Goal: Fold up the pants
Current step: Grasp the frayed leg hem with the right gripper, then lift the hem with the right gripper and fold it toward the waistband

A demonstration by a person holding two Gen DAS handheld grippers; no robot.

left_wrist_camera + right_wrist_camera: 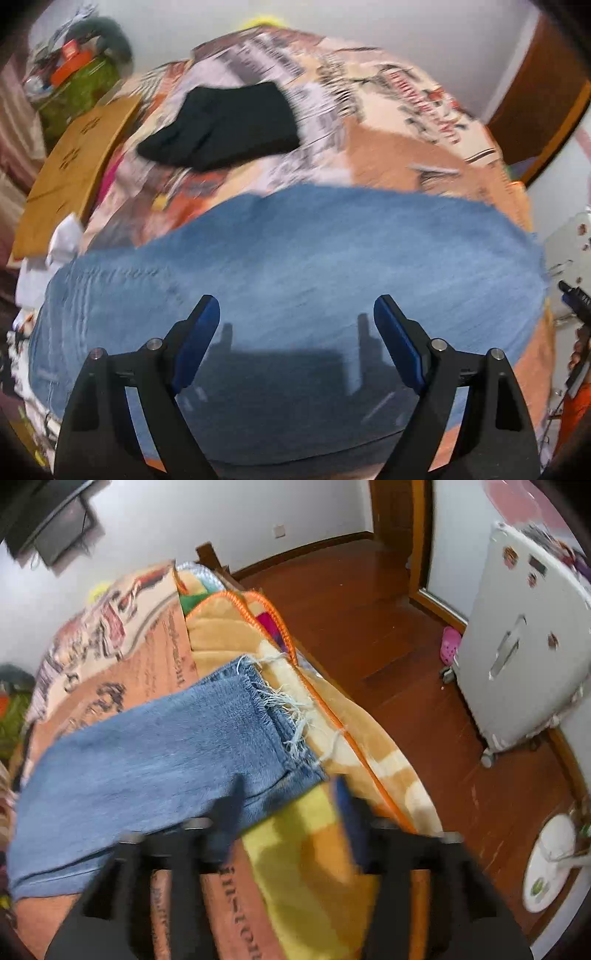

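Blue jeans [295, 258] lie flat across the patterned bedspread [388, 122]. My left gripper [295, 314] is open and empty, just above the wide part of the jeans. In the right wrist view the frayed leg hem [280, 709] of the jeans [147, 760] lies near the bed's right edge. My right gripper [284, 805] is open and empty, its fingers blurred, by the near corner of the hem. A folded black garment [225, 125] lies farther back on the bed.
A brown cardboard box [74, 170] and a cluttered pile [77, 66] sit at the bed's left side. Right of the bed are a wooden floor [388, 646], a white cabinet on wheels [524, 646], a pink shoe [450, 646] and a white fan base [546, 860].
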